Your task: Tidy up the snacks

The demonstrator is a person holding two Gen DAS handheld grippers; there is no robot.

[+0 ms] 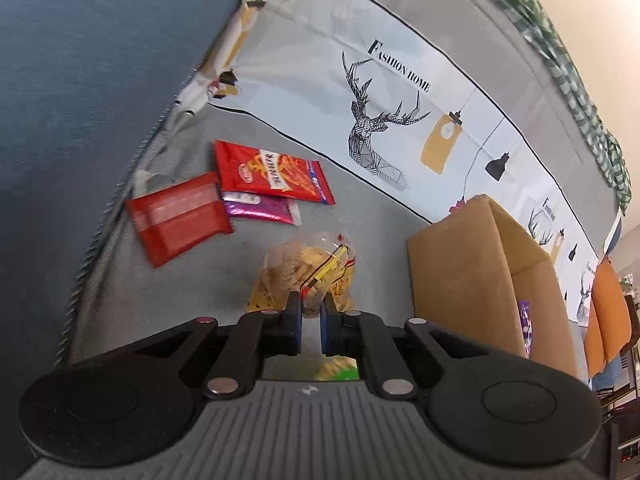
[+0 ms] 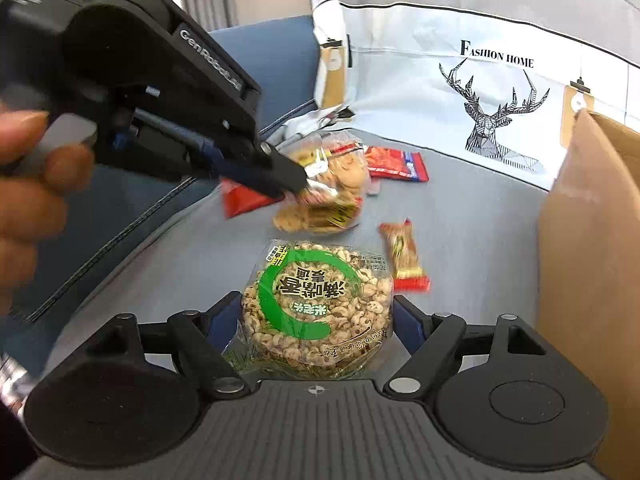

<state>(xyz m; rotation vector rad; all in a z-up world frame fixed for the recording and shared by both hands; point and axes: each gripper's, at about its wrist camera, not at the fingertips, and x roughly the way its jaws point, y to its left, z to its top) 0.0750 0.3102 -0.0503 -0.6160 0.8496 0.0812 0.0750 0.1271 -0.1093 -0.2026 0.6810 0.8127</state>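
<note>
My left gripper (image 1: 311, 308) is shut on the top of a clear bag of biscuits (image 1: 308, 268), which rests on the grey sofa cover. The right wrist view shows the same gripper (image 2: 298, 184) pinching that bag (image 2: 332, 200), with a person's hand (image 2: 28, 184) on the handle. My right gripper (image 2: 318, 312) stands wide around a round puffed-grain cake pack (image 2: 316, 304) with a green ring label. Its fingers sit close against the pack's two sides, and the wrapper shows no squeeze. The pack lies flat on the cover.
A red chips packet (image 1: 276, 172), a flat red packet (image 1: 180, 216) and a magenta packet (image 1: 260, 208) lie at the back left. A small red-and-gold snack (image 2: 404, 256) lies right of the biscuits. An open cardboard box (image 1: 480, 272) stands at the right, a blue cushion (image 1: 80, 80) at the left.
</note>
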